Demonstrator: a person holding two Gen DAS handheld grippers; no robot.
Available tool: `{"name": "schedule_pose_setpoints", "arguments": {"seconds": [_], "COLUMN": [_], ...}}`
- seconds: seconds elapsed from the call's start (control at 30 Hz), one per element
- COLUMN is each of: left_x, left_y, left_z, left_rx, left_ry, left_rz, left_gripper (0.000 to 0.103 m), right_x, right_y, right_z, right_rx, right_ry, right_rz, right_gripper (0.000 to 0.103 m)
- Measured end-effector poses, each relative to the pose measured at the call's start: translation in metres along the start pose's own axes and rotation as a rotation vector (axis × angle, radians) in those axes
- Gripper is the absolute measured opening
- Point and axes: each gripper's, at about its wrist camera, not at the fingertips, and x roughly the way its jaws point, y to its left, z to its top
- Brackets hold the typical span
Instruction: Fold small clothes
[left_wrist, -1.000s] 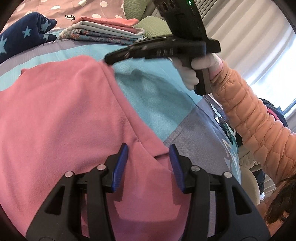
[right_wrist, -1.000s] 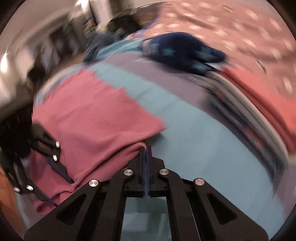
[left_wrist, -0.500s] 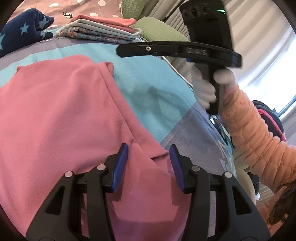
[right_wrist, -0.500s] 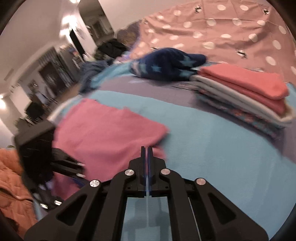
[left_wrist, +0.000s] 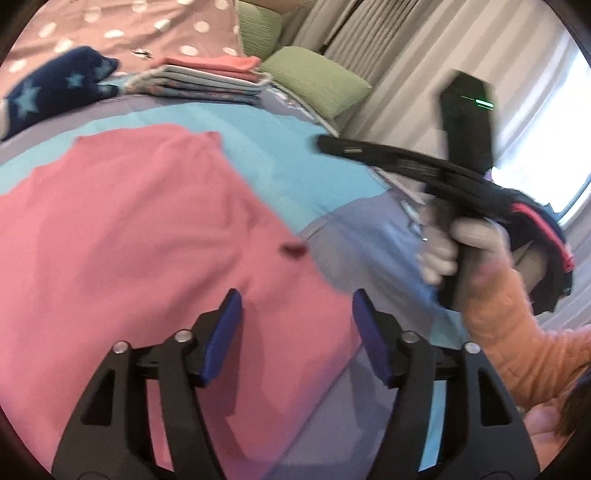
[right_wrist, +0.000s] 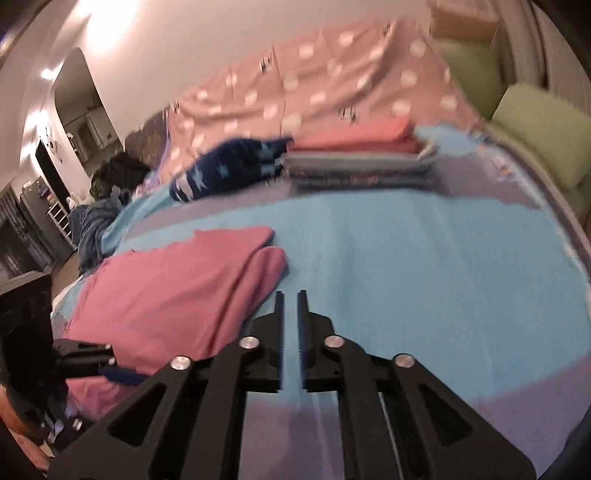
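Blue pads line our left gripper (left_wrist: 295, 332), whose jaws have just been opening and now stand wide over the pink garment (left_wrist: 129, 240), nothing pinched between them. Our right gripper (right_wrist: 291, 306) has also just been opening; its jaws are parted by a narrow gap with only the bedspread (right_wrist: 424, 258) showing through, and it grips nothing. From the left wrist view a gloved hand (left_wrist: 465, 247) in an orange quilted sleeve (left_wrist: 517, 339) carries that right gripper off the bed's right edge.

We can read no writing or label anywhere; the frames are blurred.

The pink garment lies flat on the turquoise-and-lilac bedspread toward its left side, one edge folded over on itself. Toward the far edge sit a stack of folded clothes (right_wrist: 354, 158) and, touching it, a navy star-patterned garment (right_wrist: 229, 170). Green pillows (right_wrist: 539, 125) rest at the far right corner.
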Motion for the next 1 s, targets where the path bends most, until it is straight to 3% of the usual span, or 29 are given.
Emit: {"name": "schedule_pose_setpoints", "arguments": {"seconds": [0.03, 0.1, 0.13, 0.2, 0.33, 0.4, 0.5, 0.77, 0.83, 0.93, 1.0], "left_x": [-0.009, -0.023, -0.031, -0.046, -0.073, -0.088, -0.104, -0.146, -0.161, -0.197, -0.223], "left_y": [0.001, 0.005, 0.007, 0.009, 0.014, 0.019, 0.027, 0.058, 0.065, 0.095, 0.119], "left_z": [-0.006, -0.014, -0.019, -0.026, -0.040, -0.050, -0.062, -0.090, -0.097, -0.115, -0.131], "left_rx": [-0.011, -0.042, -0.059, -0.079, -0.126, -0.162, -0.204, -0.294, -0.294, -0.389, -0.478], "left_ry": [-0.010, -0.029, -0.042, -0.077, -0.165, -0.212, -0.245, -0.315, -0.330, -0.331, -0.368], "left_rz": [0.041, 0.104, 0.152, 0.232, 0.308, 0.362, 0.423, 0.512, 0.567, 0.712, 0.723], "left_gripper": [0.069, 0.074, 0.076, 0.080, 0.090, 0.094, 0.095, 0.095, 0.095, 0.095, 0.095], "right_x": [-0.014, -0.030, -0.042, -0.052, -0.076, -0.081, -0.081, -0.051, -0.041, -0.025, -0.015], "right_y": [0.008, 0.021, 0.031, 0.041, 0.069, 0.075, 0.091, 0.164, 0.192, 0.238, 0.268], "right_z": [-0.006, -0.014, -0.018, -0.020, -0.027, -0.029, -0.031, -0.049, -0.060, -0.079, -0.091], "right_rx": [0.000, 0.017, 0.029, 0.025, 0.066, 0.117, 0.127, -0.091, -0.190, -0.366, -0.470], "right_ry": [-0.034, -0.081, -0.116, -0.169, -0.321, -0.340, -0.297, -0.140, -0.097, -0.045, -0.017], "right_rz": [-0.022, -0.099, -0.153, -0.162, -0.224, -0.203, -0.154, -0.133, -0.106, -0.053, -0.001], "right_gripper": [0.041, 0.080, 0.085, 0.087, 0.087, 0.087, 0.087, 0.087, 0.087, 0.086, 0.085]}}
